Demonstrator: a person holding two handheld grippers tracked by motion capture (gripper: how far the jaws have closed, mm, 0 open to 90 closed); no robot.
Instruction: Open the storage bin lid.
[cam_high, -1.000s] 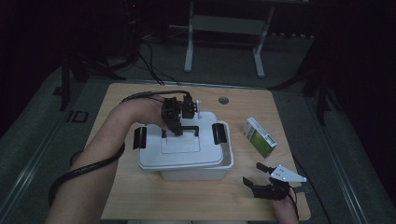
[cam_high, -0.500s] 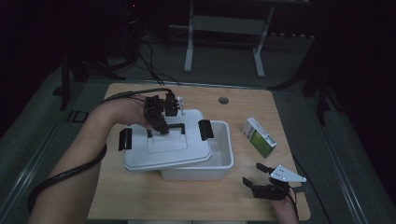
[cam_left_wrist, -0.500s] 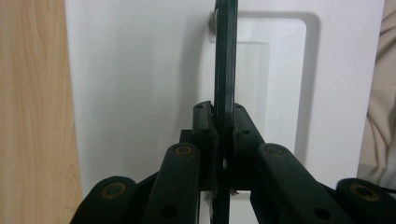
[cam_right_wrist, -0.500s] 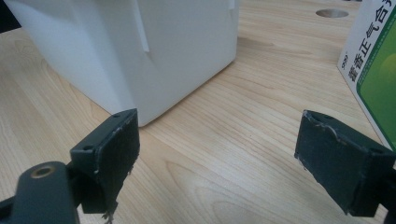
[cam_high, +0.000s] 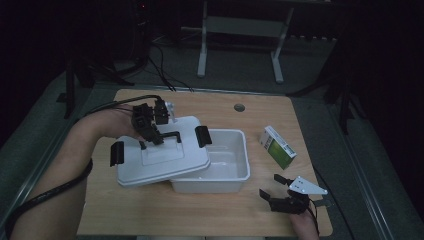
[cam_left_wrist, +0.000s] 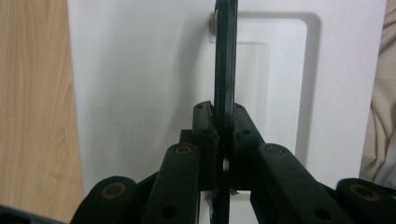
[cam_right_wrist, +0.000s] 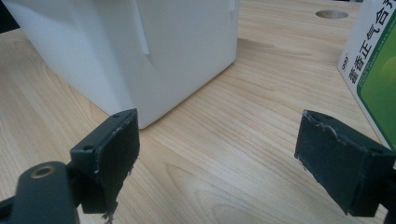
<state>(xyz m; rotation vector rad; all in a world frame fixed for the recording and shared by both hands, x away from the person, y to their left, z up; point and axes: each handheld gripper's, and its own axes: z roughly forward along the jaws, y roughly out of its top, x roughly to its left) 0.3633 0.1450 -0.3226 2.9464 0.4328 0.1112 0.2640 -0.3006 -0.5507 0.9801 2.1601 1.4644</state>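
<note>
High view: left gripper (cam_high: 156, 134) clamped on the black handle (cam_high: 169, 136) of the white lid (cam_high: 160, 159), lid carried half off the white box (cam_high: 225, 162), overhanging its left rim and covering the left part of the opening. Black latches at both lid ends hanging loose. Green carton (cam_high: 278, 146) lying on the table (cam_high: 210, 220) right of the box, well apart from it. Right gripper (cam_high: 282, 196) resting near the front right corner, jaws spread, nothing between them.

Left gripper view: handle (cam_left_wrist: 225, 60) pinched edge-on between the two pads, jaws pressed tight on it, white lid (cam_left_wrist: 140, 84) flat behind, bare table (cam_left_wrist: 32, 93) at the left edge.

Right gripper view: jaws wide apart and empty, box (cam_right_wrist: 140, 51) ahead on the left, carton (cam_right_wrist: 373, 70) at the right edge, wood between.

Step in hand, by judgement: carrying the lid clear of the box to set it down on the free table at the left. Best done by keeping the pinch firm and centred on the handle, holding the lid level so the thin handle cannot twist in the pads, lifting enough that the lid's right edge clears the box rim without dragging the box along, then lowering flat before letting go. Right gripper well placed for the carton; better kept out of the lid's path.
</note>
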